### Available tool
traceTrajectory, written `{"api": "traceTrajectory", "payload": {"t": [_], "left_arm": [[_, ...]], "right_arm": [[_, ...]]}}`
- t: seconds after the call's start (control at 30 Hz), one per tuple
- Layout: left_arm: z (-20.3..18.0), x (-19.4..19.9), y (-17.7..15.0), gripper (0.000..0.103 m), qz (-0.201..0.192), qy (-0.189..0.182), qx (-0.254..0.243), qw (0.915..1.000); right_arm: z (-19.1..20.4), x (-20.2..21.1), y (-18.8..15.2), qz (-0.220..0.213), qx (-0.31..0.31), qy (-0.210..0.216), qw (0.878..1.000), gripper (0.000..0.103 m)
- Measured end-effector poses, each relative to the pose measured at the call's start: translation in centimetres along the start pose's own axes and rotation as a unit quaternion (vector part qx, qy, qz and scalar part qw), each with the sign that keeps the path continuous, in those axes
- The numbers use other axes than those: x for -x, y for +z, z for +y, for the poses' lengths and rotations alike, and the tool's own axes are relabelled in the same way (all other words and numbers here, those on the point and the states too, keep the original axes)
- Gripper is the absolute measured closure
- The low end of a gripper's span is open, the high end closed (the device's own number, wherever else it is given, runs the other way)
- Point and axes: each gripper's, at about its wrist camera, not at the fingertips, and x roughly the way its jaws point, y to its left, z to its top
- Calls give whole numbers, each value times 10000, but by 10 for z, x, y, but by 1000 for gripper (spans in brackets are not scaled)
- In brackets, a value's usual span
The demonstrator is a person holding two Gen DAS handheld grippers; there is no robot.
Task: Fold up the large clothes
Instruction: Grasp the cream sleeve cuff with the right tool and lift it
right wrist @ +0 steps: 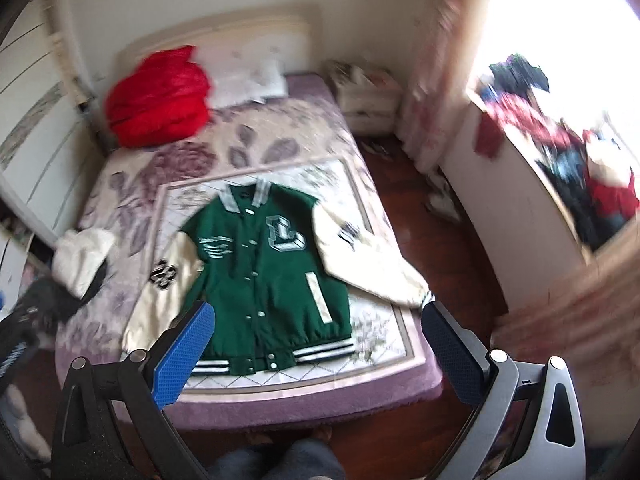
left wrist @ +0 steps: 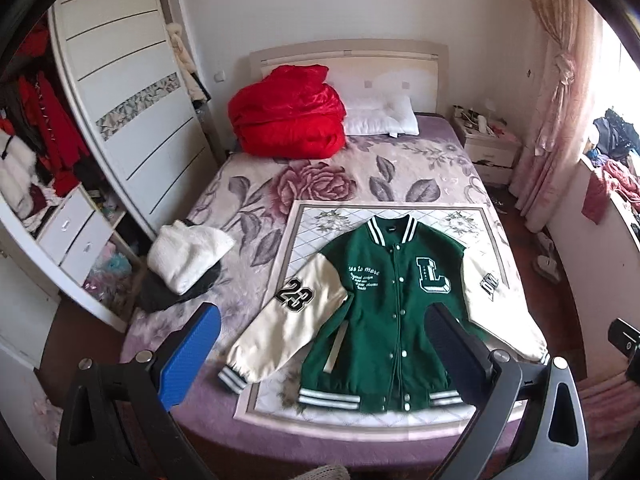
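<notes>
green varsity jacket (left wrist: 384, 312) flat on bed (left wrist: 248, 184), buttoned; looks thick, soft, fairly heavy. grab sleeve cuffs or hem. left gripper (left wrist: 324, 348) and right gripper (right wrist: 316, 344) both spread wide, empty.

The whole right wrist view is blurry, so the small white words on the green jacket (right wrist: 264, 264) cannot be read there. In the left wrist view, the right finger of the left tongs (left wrist: 326, 344) covers part of the jacket's (left wrist: 376, 316) front and one cream sleeve. A dark cloth (left wrist: 168, 296) lies mostly hidden under a white folded garment (left wrist: 188, 256). The things on the nightstand (left wrist: 486, 140) are too small to tell. The wardrobe (left wrist: 48, 140) is cut off by the picture's edge.
</notes>
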Motion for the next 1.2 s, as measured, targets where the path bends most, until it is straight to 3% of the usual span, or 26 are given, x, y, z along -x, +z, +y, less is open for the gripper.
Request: {"api": "traceTrajectory", "payload": {"t": [0.1, 0.17, 0.23, 0.3, 0.43, 0.6, 0.7, 0.77, 0.9, 0.97, 1.1, 1.17, 1.2], "left_arm": [[-4, -49, -6, 0, 264, 43, -18, 9996], [-15, -89, -11, 0, 601, 122, -80, 9981], [-29, -126, -18, 0, 865, 267, -104, 9958], [-44, -158, -25, 0, 1088, 390, -106, 9932], [-81, -217, -43, 0, 1522, 645, -119, 9862], [-125, -298, -73, 0, 2065, 678, -137, 9760], [-149, -356, -97, 0, 2422, 758, -213, 9670], [-163, -394, -112, 0, 2571, 806, -255, 9627], [-183, -452, -133, 0, 2737, 758, -217, 9586], [-194, -477, -140, 0, 2721, 695, -252, 9594], [-208, -512, -148, 0, 2638, 654, -343, 9618], [-212, -529, -153, 0, 2721, 615, -343, 9597], [-213, -536, -155, 0, 2759, 605, -356, 9586]], "right_arm": [[-30, -74, -4, 424, -747, 39, 9963, 0], [-50, -123, -11, 765, -1139, 109, 9905, 8], [-73, -171, -29, 1041, -1464, 187, 9836, 27], [-95, -219, -39, 1276, -1830, 276, 9744, 30], [-151, -331, -64, 1615, -2795, 618, 9444, 30], [-215, -478, -102, 1929, -3877, 1141, 8941, 29], [-237, -542, -126, 2025, -4455, 1115, 8649, 29], [-254, -594, -148, 1944, -4932, 1198, 8394, 29], [-276, -661, -176, 1674, -5622, 1248, 8002, 29], [-285, -689, -187, 1243, -5988, 1357, 7795, 28], [-284, -696, -182, 413, -6299, 1535, 7602, 29], [-283, -706, -173, 106, -6344, 1699, 7541, 36], [-281, -707, -169, 71, -6320, 1683, 7564, 48]]}}
